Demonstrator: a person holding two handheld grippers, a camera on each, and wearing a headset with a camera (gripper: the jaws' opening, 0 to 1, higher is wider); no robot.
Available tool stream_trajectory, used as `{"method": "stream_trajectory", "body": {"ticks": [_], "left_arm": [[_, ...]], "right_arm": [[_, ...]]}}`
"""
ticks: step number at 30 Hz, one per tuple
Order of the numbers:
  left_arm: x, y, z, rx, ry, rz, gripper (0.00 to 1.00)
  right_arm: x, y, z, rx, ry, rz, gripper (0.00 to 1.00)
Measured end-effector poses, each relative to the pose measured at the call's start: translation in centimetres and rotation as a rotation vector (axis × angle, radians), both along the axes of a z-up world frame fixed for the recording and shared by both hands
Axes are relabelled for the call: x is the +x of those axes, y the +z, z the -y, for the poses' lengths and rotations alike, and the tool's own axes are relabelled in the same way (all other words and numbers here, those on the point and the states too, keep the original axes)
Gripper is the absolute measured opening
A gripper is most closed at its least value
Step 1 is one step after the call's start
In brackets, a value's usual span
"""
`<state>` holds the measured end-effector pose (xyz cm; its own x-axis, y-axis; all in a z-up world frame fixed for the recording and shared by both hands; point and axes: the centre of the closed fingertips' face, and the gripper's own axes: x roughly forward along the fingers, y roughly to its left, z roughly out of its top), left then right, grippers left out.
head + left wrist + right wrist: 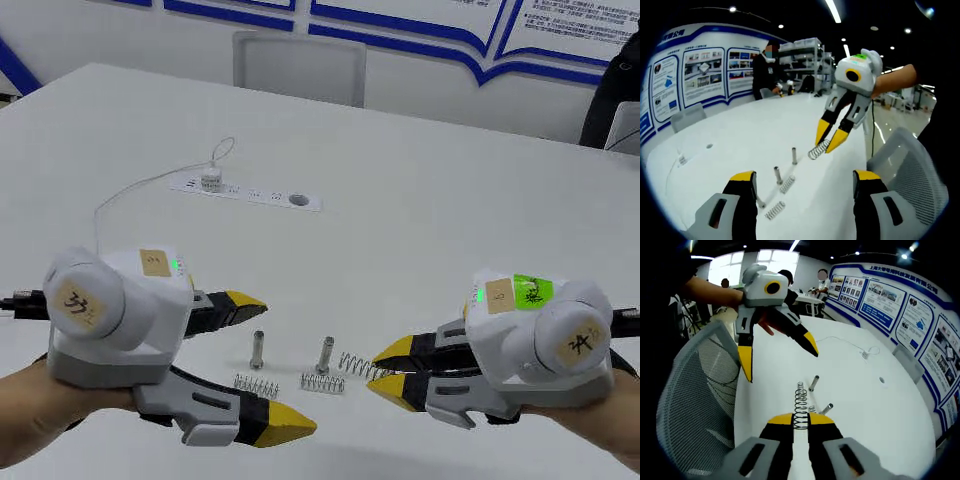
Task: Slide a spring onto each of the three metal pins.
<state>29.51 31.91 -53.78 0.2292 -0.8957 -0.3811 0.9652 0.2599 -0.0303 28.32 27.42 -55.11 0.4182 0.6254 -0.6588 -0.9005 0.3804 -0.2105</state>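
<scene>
Two short metal pins stand upright on the white table between the grippers. Two springs lie flat in front of them. My right gripper is shut on one end of a third spring, which sticks out level toward the right-hand pin. In the right gripper view that held spring points past the jaws toward the pins. My left gripper is open, its jaws either side of the left pin and spring. A third pin shows in the left gripper view.
A white power strip with a thin cable lies farther back on the table. A grey chair stands at the far edge. A mesh chair is beside the table on the near side. People stand in the background.
</scene>
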Motion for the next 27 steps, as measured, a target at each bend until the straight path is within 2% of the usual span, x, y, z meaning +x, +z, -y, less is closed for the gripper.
{"method": "stream_trajectory", "body": {"ticks": [7,10,18,21,23,27], "left_arm": [[-0.1,-0.2,0.7,0.014,-0.036,0.021,0.73],[0.0,-0.3,1.0,0.021,-0.039,0.031,0.72],[-0.5,-0.3,1.6,0.017,-0.080,0.056,0.59],[-0.5,-0.6,1.5,0.035,-0.094,0.078,0.55],[-0.6,-0.6,1.4,0.039,-0.099,0.079,0.52],[-1.0,-0.2,1.7,0.007,-0.121,0.062,0.46]], "right_arm": [[-0.7,0.1,-1.4,-0.019,0.056,0.016,0.10],[-0.8,0.1,-1.6,-0.046,0.079,0.036,0.10],[-1.1,0.2,-2.3,-0.042,0.109,0.034,0.10],[-1.1,0.1,-2.4,-0.042,0.111,0.030,0.10],[-1.1,0.1,-2.5,-0.040,0.111,0.030,0.10],[-1.1,0.0,-2.6,-0.042,0.116,0.027,0.10]]}}
